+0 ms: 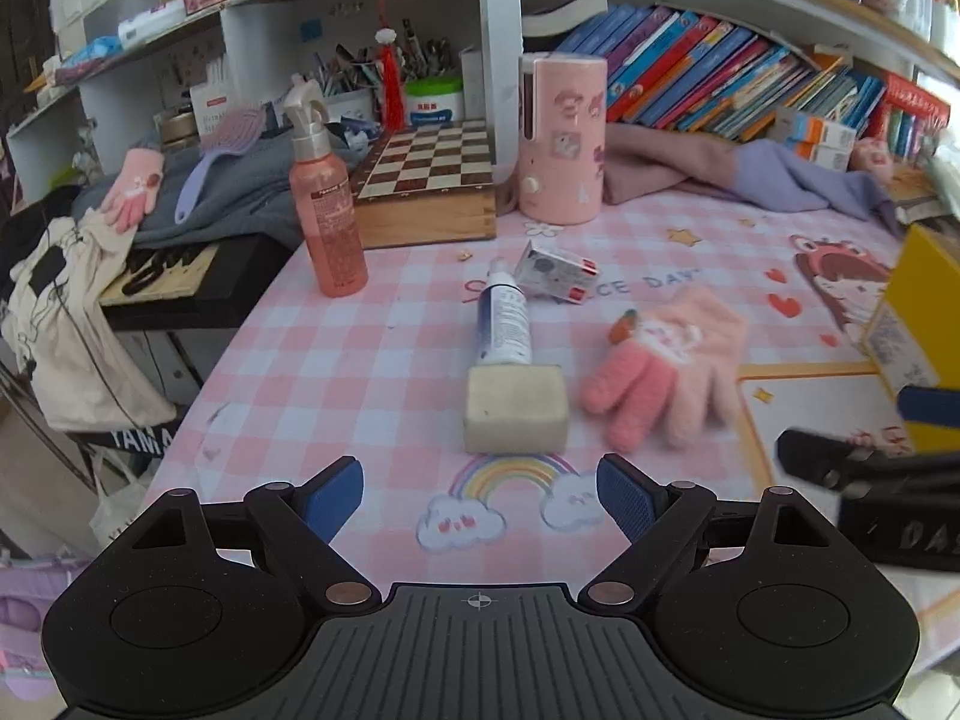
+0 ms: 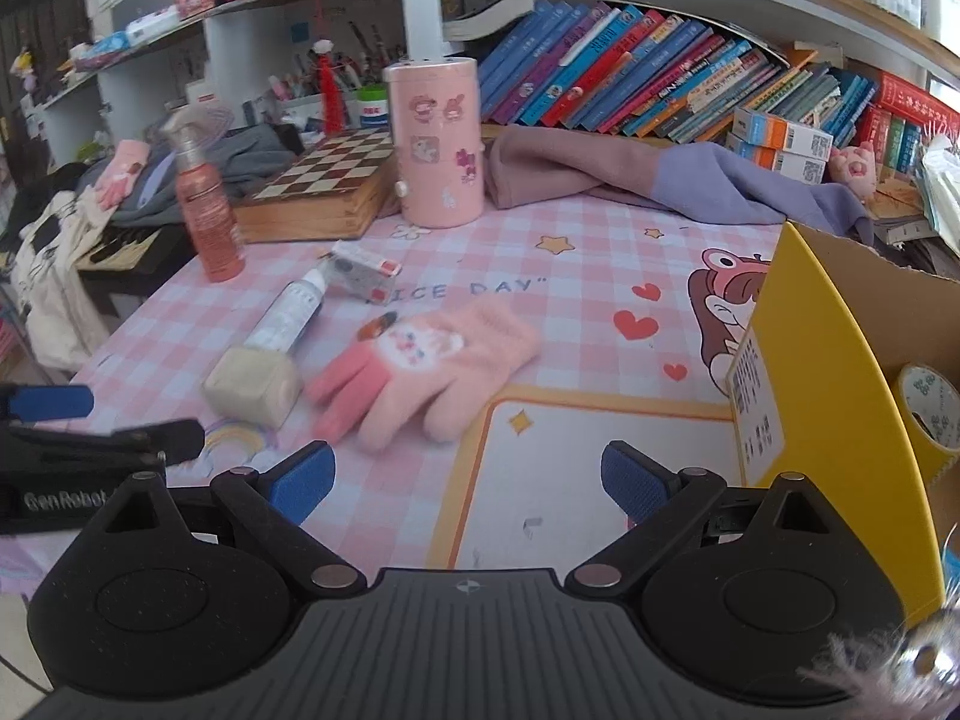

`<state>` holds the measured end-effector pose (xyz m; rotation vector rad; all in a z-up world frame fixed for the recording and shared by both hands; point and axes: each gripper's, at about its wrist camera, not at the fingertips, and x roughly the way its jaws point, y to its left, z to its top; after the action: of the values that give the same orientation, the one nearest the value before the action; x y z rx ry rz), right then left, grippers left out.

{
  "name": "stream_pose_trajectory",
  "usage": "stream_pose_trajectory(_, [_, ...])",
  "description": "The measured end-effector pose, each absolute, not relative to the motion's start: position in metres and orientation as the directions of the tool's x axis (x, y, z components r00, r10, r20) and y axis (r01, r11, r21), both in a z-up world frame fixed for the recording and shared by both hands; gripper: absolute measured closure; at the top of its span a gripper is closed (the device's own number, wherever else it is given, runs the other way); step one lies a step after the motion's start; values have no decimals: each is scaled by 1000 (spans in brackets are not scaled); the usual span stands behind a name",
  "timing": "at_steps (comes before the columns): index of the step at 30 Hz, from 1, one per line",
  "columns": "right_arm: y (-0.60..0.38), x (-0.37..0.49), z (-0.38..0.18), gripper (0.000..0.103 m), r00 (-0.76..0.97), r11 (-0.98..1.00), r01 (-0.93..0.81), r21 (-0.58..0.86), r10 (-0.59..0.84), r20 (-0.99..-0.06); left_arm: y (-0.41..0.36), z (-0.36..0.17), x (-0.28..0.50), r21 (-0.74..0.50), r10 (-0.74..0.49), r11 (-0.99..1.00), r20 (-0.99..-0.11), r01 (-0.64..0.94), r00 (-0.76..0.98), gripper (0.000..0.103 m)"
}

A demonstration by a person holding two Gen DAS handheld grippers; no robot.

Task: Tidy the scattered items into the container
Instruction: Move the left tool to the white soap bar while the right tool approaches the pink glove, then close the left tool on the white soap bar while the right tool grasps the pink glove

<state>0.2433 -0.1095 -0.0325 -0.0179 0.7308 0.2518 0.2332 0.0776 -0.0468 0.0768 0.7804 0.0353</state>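
Note:
On the pink checked table lie a beige sponge block (image 1: 516, 408) (image 2: 252, 387), a white tube (image 1: 504, 318) (image 2: 288, 315), a small white and red box (image 1: 555, 273) (image 2: 363, 267) and a pink glove (image 1: 666, 366) (image 2: 420, 360). My left gripper (image 1: 480, 501) is open and empty, just short of the sponge. My right gripper (image 2: 468, 480) is open and empty, near the glove's right side. The yellow cardboard box (image 2: 840, 372) (image 1: 918, 312) stands at the right with a roll of tape (image 2: 930, 408) inside.
A pink spray bottle (image 1: 327, 210) (image 2: 207, 210), a chessboard box (image 1: 429, 186) (image 2: 318, 192) and a pink cylinder (image 1: 561, 138) (image 2: 438, 144) stand at the back. Folded purple cloth (image 2: 660, 180) lies below the bookshelf. The table edge runs along the left.

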Motion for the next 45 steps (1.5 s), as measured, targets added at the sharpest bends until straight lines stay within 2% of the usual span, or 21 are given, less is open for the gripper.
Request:
stream_pose_trajectory(4, [-108, 271, -33, 6, 707, 973, -205, 103, 220, -672, 77, -57, 255, 102, 65, 995, -711, 11, 700, 16])
stream_pose_trajectory(11, [-94, 315, -36, 3, 677, 969, -204, 138, 242, -696, 74, -69, 283, 68, 21, 997, -729, 42, 685, 16])
stream_pose_trajectory(25, [-63, 362, -68, 0, 598, 968, -236, 88, 216, -772, 83, -88, 298, 32, 13, 999, -753, 17, 657, 17])
stream_pose_trajectory(27, [-60, 366, -73, 0, 584, 967, -241, 84, 214, -783, 83, -89, 298, 25, 9, 1000, -750, 15, 661, 19])
stream_pose_trajectory(32, [-55, 369, -80, 0, 579, 964, -259, 66, 209, -788, 81, -89, 299, 2, -19, 999, -749, 32, 662, 37])
stream_pose_trajectory(35, [-60, 371, -80, 13, 574, 959, -265, 101, 241, -782, 78, -89, 299, 7, -19, 999, -748, 37, 664, 42])
stream_pose_trajectory(36, [-60, 370, -79, 28, 581, 956, -277, 100, 250, -775, 77, -89, 299, 9, -17, 999, -748, 35, 663, 42])
stream_pose_trajectory(37, [-60, 369, -77, 47, 584, 950, -294, 104, 265, -767, 76, -89, 299, 10, -15, 999, -749, 33, 662, 42])
stream_pose_trajectory(38, [-61, 369, -75, 57, 585, 944, -309, 112, 282, -760, 76, -89, 299, 10, -13, 999, -750, 32, 661, 42])
stream_pose_trajectory(39, [-60, 368, -73, 73, 587, 941, -318, 113, 289, -756, 76, -89, 299, 9, -13, 1000, -751, 30, 660, 42])
stream_pose_trajectory(40, [-60, 368, -71, 80, 592, 941, -321, 106, 287, -753, 76, -89, 300, 6, -13, 1000, -753, 28, 658, 42])
stream_pose_trajectory(45, [-74, 363, -61, 85, 631, 954, -282, 106, 268, -728, 75, -88, 300, 1, -16, 1000, -752, 26, 659, 44])
